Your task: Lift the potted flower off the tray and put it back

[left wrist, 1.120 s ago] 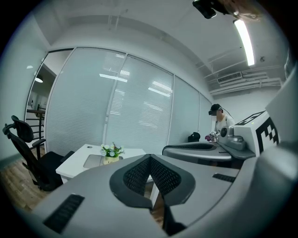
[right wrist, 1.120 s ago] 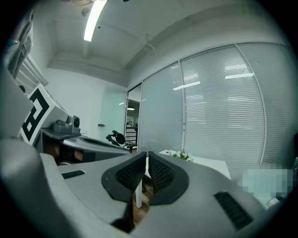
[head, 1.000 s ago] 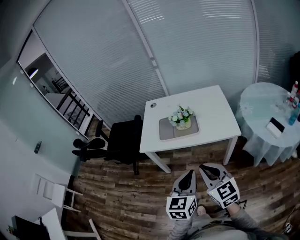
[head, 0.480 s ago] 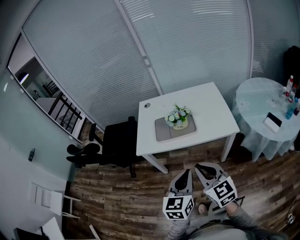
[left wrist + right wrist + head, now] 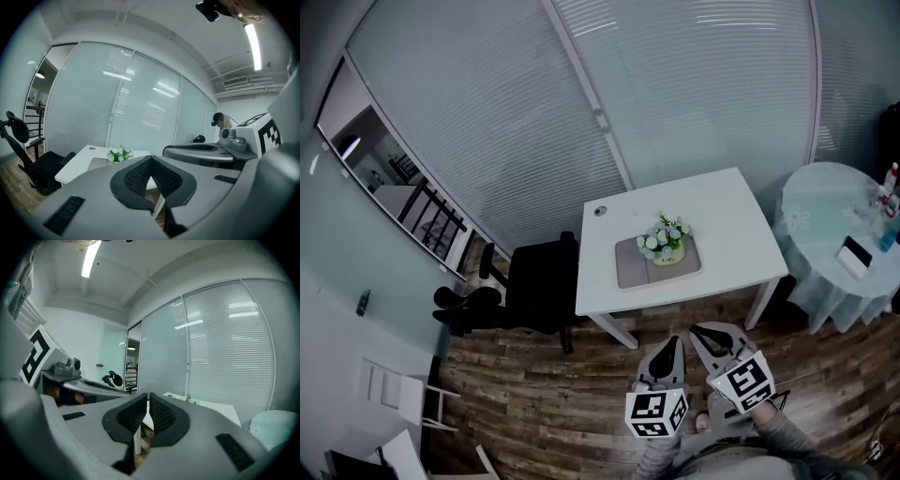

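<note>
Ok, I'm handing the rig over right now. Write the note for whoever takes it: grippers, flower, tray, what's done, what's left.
Left hand-held gripper: shut, empty.
Right hand-held gripper: shut, empty.
Both are over the wooden floor, short of the white table and pointing toward it.
The potted flower stands upright on the grey tray on the white table.
Done: no sign of a lift; nothing is gripped.
Left: approach, open a gripper, grip the pot, lift it off the tray, set it back.
</note>
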The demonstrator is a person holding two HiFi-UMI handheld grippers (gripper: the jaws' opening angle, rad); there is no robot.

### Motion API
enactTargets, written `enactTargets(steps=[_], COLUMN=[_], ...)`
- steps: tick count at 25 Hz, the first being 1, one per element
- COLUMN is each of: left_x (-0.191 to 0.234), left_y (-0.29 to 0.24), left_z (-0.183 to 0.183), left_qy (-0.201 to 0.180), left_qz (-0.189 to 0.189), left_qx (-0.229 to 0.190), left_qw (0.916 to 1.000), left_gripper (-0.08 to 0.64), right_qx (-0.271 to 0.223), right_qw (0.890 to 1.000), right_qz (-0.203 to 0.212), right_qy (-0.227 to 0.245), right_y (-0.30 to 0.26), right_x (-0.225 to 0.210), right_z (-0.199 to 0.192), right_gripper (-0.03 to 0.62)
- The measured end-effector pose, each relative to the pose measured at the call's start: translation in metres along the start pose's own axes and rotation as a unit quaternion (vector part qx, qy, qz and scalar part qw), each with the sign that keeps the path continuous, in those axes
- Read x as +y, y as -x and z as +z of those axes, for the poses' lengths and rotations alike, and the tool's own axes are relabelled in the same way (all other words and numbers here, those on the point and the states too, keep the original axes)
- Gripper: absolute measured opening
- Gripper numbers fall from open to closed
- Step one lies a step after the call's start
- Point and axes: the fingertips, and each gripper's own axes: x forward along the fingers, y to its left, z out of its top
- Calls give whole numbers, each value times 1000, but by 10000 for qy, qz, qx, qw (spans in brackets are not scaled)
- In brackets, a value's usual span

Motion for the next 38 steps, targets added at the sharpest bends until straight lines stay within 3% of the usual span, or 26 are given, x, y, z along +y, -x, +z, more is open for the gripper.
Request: enactTargets(steps=[6, 13, 20, 25, 32, 38], left_x=[15, 21, 24, 31, 38, 45], left_y=[-44, -101, -144, -164, -180, -192], left_z=[17, 28, 34, 38, 40, 42], left_qy=[-26, -33, -35, -13, -61, -80], left_qz=[34, 77, 187, 393, 669, 656], left_qx=[-37, -21, -33, -47, -70, -86], left_qw=[10000, 10000, 9998, 9992, 9977, 9978], left_gripper=[11, 11, 11, 11, 11, 11], right_qx=[-70, -232, -346, -324, -224, -288], right_qw=[9998, 9971, 9977, 9968, 9982, 9979], right_qz=[95, 198, 102, 248, 432, 523], right_qy=[-161, -699, -582, -691, -353, -258], right_y=[-31, -57, -78, -93, -107, -114], right_x=[-34, -84, -128, -151, -163, -167], right_z=[4, 6, 6, 3, -2, -1], right_gripper=[29, 29, 29, 29, 29, 28])
